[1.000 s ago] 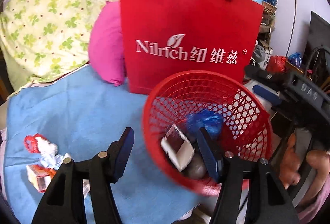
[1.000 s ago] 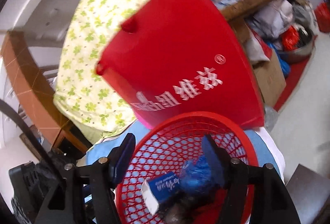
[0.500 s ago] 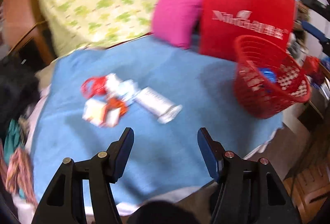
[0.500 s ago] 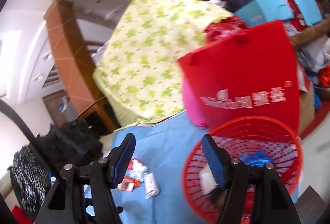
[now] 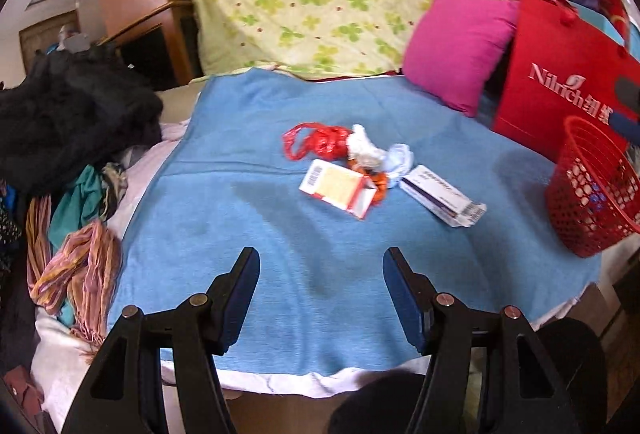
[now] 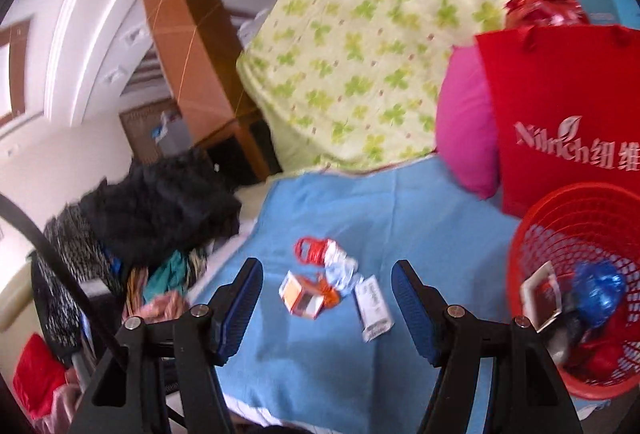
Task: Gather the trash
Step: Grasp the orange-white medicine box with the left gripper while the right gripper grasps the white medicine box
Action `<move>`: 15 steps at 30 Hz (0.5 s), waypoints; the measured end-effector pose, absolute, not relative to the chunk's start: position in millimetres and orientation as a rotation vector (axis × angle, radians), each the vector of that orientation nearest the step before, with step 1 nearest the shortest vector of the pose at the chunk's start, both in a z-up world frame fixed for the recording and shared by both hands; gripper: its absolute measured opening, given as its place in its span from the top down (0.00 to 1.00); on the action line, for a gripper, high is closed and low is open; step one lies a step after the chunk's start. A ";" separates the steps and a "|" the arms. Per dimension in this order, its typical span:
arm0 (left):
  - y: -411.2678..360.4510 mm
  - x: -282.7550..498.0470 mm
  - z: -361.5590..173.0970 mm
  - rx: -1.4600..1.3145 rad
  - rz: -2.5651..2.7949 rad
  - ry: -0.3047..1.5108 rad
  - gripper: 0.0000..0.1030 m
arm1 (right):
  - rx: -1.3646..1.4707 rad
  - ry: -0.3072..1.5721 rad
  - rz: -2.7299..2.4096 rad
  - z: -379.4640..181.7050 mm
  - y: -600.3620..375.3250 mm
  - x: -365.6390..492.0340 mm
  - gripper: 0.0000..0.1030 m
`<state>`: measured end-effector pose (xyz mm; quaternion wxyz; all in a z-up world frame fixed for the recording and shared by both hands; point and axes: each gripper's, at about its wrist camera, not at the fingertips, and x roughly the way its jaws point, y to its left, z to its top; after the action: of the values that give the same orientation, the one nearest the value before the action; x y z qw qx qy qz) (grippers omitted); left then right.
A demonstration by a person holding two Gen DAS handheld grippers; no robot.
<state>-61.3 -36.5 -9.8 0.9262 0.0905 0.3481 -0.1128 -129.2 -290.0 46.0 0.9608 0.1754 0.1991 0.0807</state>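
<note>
You are partway through: the red basket (image 6: 576,286) at the right edge of the blue blanket (image 5: 280,234) already holds some rubbish, among it a blue crumpled bag (image 6: 596,290) and a white carton (image 6: 540,294), but a cluster of litter lies near the blanket's middle. In it you have a red plastic bag (image 5: 316,142) toward the far side, a white crumpled tissue (image 5: 362,148) and a pale blue wad (image 5: 400,158) touching it, an orange-and-white box (image 5: 338,188) just in front, something orange (image 5: 378,182) tucked behind that box, and a long white carton (image 5: 442,194) lying nearest the basket. That leaves about six pieces, I judge, so more than half the visible work may remain. Your left gripper (image 5: 320,298) hovers over the near edge of the blanket with its jaws spread apart and nothing between them; your right gripper (image 6: 326,308) is likewise released and empty, pointing at the cluster with the basket to its right. Both are well apart from the litter, so neither has begun a pickup.
</note>
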 end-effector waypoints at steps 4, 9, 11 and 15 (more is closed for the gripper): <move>-20.4 -52.0 -18.1 0.143 -0.214 0.744 0.37 | 0.326 0.481 0.170 24.4 -273.4 -107.2 0.31; -6.7 -36.0 -23.1 0.076 -0.218 0.779 0.37 | 0.302 0.613 0.144 -16.8 -264.9 -62.0 0.31; -3.6 -32.2 -22.8 0.060 -0.217 0.783 0.37 | 0.315 0.661 0.128 -34.8 -266.6 -42.4 0.31; -2.5 -19.1 -24.6 0.022 -0.226 0.800 0.36 | 0.308 0.745 0.069 -60.0 -269.7 -9.1 0.31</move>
<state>-19.1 -2.5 -24.6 0.9148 0.0107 0.3886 -0.1096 -9.1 -269.7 -60.0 0.9193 0.1497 0.3623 0.0335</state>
